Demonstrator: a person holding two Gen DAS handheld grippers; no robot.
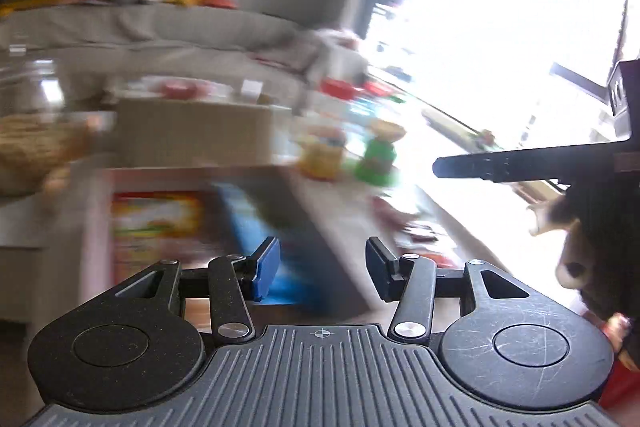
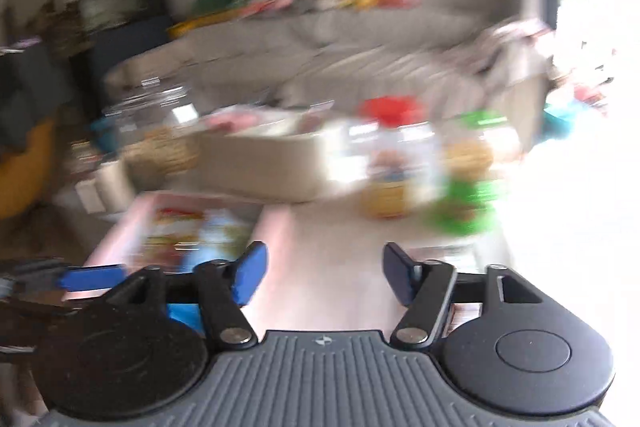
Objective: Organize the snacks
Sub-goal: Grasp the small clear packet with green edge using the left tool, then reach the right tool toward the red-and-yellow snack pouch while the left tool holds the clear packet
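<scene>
Both views are motion-blurred. My left gripper (image 1: 322, 267) is open and empty above a pink bin (image 1: 96, 227) that holds a red-yellow snack bag (image 1: 156, 223) and a blue packet (image 1: 248, 227). My right gripper (image 2: 324, 277) is open and empty above the table, right of the same pink bin (image 2: 132, 223) with its snack bags (image 2: 184, 231). A red-lidded jar (image 2: 396, 163) and a green-lidded jar (image 2: 468, 183) stand ahead on the table. They also show in the left wrist view as a yellow jar (image 1: 322, 155) and a green jar (image 1: 378, 155). A cardboard box (image 2: 272, 163) sits behind.
A glass jar of snacks (image 1: 32, 131) stands at the left. A grey sofa (image 2: 360, 43) with cushions and toys is behind the table. Bright window glare fills the right side. The other gripper's finger (image 1: 520, 165) reaches in from the right in the left wrist view.
</scene>
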